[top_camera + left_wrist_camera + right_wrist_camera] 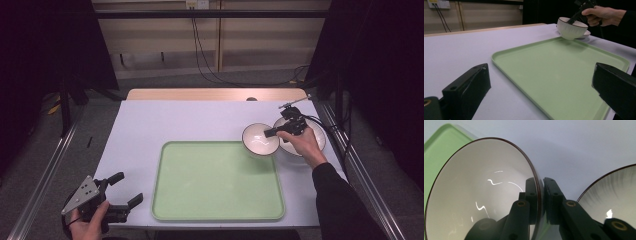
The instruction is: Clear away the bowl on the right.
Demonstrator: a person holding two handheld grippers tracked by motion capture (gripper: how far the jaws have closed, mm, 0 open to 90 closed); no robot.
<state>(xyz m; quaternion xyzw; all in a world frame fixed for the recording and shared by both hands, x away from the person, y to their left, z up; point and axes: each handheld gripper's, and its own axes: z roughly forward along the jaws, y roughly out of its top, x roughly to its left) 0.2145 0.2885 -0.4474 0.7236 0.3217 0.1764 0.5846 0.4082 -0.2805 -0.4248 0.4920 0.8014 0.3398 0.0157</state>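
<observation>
A white bowl (259, 140) with a dark rim hangs just over the far right corner of the green tray (215, 200); my right gripper (270, 133) is shut on its rim. In the right gripper view the rim of the white bowl (479, 195) runs between the two jaws, one inside and one outside. The left gripper view has the same white bowl (570, 28) lifted above the green tray (559, 75). A second bowl (310, 145) rests on the table to the right, partly under the hand. My left gripper (131, 190) stands open near the table's front left corner, holding nothing.
The white table (165, 120) has bare room left of and behind the tray. A wooden strip (215, 94) runs along the far edge. Metal rails (45, 175) flank both sides, and cables (335, 130) trail off at the right.
</observation>
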